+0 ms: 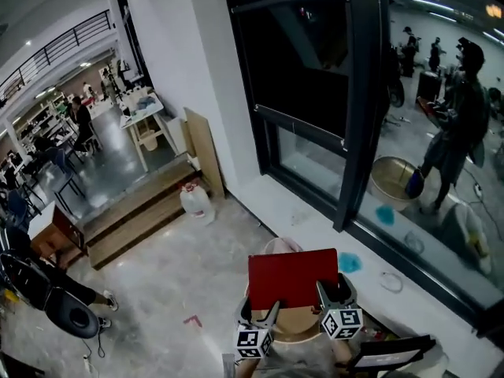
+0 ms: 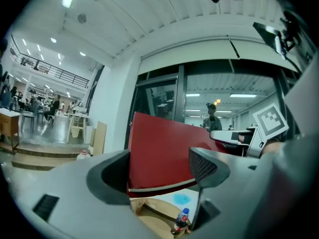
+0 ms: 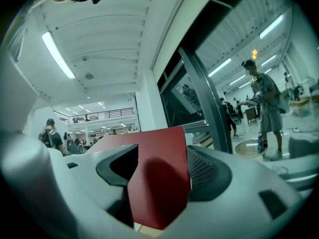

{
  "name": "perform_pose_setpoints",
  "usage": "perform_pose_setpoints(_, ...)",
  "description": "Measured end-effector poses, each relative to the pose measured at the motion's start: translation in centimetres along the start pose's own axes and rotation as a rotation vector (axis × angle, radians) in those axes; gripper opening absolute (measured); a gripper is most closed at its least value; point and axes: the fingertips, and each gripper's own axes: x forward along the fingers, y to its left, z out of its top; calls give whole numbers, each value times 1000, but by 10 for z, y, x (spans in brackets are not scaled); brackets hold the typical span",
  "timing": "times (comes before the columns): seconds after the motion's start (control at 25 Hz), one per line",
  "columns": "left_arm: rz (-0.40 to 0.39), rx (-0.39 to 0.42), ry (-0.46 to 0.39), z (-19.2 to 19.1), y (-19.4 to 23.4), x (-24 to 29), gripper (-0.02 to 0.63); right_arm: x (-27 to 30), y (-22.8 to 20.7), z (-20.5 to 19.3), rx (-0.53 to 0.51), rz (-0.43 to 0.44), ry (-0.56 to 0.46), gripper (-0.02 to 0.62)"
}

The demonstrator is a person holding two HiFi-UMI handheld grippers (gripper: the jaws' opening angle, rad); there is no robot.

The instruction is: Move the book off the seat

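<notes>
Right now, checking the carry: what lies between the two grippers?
The red book, held by the left gripper and right gripper at its near edge; head view.

The book (image 1: 292,278) is above the seat (image 1: 298,324), which lies directly beneath it. The left claw (image 1: 261,309) has the book's near left corner between its jaws, the right claw (image 1: 332,290) the near right corner. A bottle (image 2: 181,221) stands below the book's near edge. Beyond and right of the book runs the window (image 1: 315,93), with a person (image 1: 457,124) behind its glass. On the floor (image 1: 173,274) to the left, a jug (image 1: 195,201) stands at the foot of the steps (image 1: 130,219), a board (image 1: 206,150) leaning on the wall behind it.
</notes>
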Motion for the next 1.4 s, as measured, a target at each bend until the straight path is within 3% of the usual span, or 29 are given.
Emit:
perform_pose_setpoints(0.32, -280, -13, -77, 51, 29, 93, 370, 42, 2, 55, -132, -236, -107, 311)
perform_pose_setpoints(0.56, -359, -20, -64, 66, 70, 115, 370, 69, 32, 51, -140, -320, -90, 311)
perform_pose_setpoints(0.8, -353, -84, -26, 59, 87, 127, 370, 90, 38, 47, -153, -307, -66, 311)
perform_pose_setpoints(1.08, -296, 23, -106, 92, 83, 136, 370, 106, 28, 60, -107, -251, -135, 311)
perform_pose_setpoints(1.4, -239, 9, -83, 81, 82, 138, 370, 121, 18, 49, -73, -203, -118, 311)
